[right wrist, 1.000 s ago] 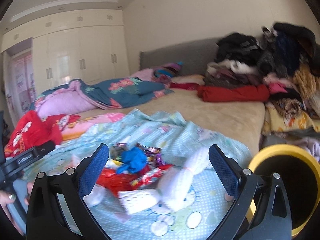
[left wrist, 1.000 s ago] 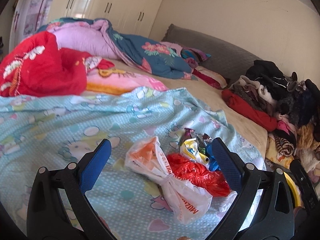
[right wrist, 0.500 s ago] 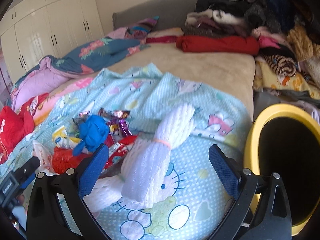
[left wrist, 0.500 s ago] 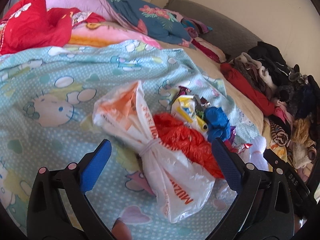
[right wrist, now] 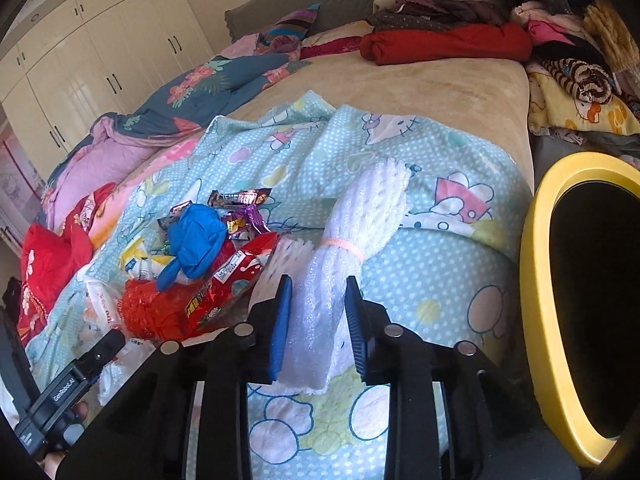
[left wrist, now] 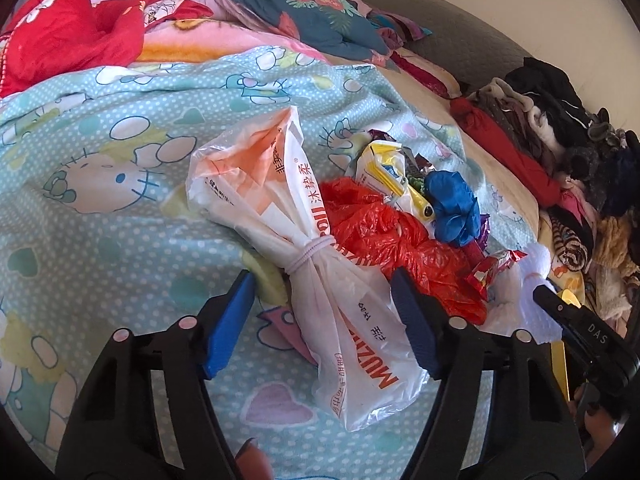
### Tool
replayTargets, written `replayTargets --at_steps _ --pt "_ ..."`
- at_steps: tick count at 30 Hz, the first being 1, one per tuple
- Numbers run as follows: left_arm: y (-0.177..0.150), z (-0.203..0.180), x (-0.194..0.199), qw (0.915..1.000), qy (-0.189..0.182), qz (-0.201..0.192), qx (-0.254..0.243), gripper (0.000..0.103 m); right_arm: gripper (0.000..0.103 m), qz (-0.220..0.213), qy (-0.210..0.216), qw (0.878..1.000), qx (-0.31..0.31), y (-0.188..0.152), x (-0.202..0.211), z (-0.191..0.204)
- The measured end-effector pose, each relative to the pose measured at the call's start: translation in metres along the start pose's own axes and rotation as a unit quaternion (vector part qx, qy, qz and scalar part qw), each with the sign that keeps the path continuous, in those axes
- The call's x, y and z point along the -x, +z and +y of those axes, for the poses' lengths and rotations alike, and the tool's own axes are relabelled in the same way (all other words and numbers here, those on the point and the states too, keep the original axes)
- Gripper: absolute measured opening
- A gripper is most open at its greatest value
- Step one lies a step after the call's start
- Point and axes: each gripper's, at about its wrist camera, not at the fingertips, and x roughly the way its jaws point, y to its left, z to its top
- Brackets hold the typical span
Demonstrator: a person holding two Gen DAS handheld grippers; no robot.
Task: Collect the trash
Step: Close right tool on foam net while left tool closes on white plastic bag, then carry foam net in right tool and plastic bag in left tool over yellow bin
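A pile of trash lies on the Hello Kitty blanket point(left wrist: 100, 216). A white and orange plastic bag point(left wrist: 312, 264) tied with a band lies between the fingers of my left gripper point(left wrist: 322, 292), which is partly closed around the bag's lower half with gaps at both sides. Beside the bag lie a red plastic bag point(left wrist: 384, 236), a blue crumpled piece point(left wrist: 454, 204) and snack wrappers point(left wrist: 384, 172). My right gripper point(right wrist: 318, 300) is shut on a white foam net roll point(right wrist: 352, 240) tied with a pink band. A yellow-rimmed trash bin point(right wrist: 536, 280) stands at the right.
A red garment point(left wrist: 68, 36) and folded quilts point(left wrist: 312, 12) lie at the far side of the bed. A pile of clothes point(right wrist: 460, 12) sits at the bed's right end. White wardrobes point(right wrist: 92, 64) stand behind. The left gripper shows in the right wrist view point(right wrist: 64, 392).
Both grippers moved down and forward onto the trash. The left fingers narrowed around the white and orange bag. The right fingers closed on the foam net roll.
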Motion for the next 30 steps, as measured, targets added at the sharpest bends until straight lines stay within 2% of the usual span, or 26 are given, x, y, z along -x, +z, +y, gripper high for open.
replayTargets --at_steps 3,8,13,22,30 --pt "-0.002 0.002 0.002 0.9999 -0.009 0.005 0.003 0.055 0.021 -0.012 0.009 1.0 0.005 0.001 0.009 0.0" --pt "-0.002 0.0 0.007 0.9995 -0.029 0.011 -0.003 0.039 0.02 -0.029 0.024 0.999 0.013 0.002 0.026 0.0" --pt "-0.001 -0.001 0.014 0.9992 -0.038 0.012 -0.009 0.032 0.019 -0.038 0.034 0.998 0.024 0.003 0.038 -0.001" --pt "0.017 -0.017 0.053 0.9965 -0.055 -0.05 -0.039 0.03 0.018 -0.059 0.053 0.995 0.052 0.004 0.059 0.002" --pt "0.022 -0.055 0.069 0.9908 -0.079 -0.073 -0.083 0.03 0.018 -0.077 0.061 0.994 0.047 0.01 0.077 -0.003"
